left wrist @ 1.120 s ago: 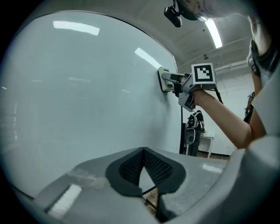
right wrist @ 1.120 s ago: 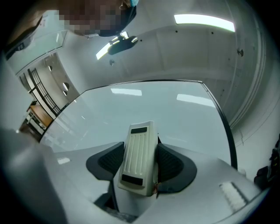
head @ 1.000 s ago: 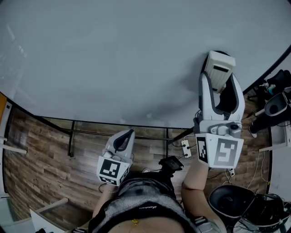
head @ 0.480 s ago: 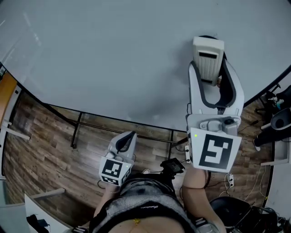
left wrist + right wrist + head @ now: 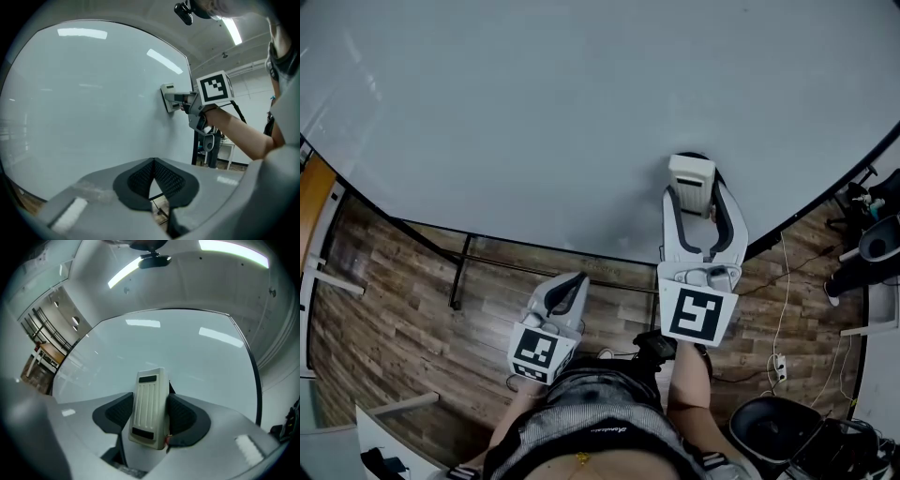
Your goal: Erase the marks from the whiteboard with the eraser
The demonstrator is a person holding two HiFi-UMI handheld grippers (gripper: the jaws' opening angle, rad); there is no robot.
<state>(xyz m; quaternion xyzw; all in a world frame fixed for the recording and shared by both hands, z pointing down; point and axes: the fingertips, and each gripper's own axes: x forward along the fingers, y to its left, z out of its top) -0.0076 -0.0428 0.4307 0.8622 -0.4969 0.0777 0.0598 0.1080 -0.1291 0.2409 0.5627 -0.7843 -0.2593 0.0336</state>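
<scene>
The right gripper (image 5: 694, 192) is clamping the eraser (image 5: 691, 174) against the whiteboard (image 5: 534, 112) near its lower edge, wiping apparently being under way, while the left gripper (image 5: 567, 292) is hanging closed and empty; the next stroke is probably calling for flat, steady contact.

Your right gripper (image 5: 695, 195) has the eraser (image 5: 691, 174) between its jaws, against the whiteboard (image 5: 534, 122) near its lower right edge, while your left gripper (image 5: 570, 283) hangs to its left, nearer your body, above the floor (image 5: 394, 309).
</scene>
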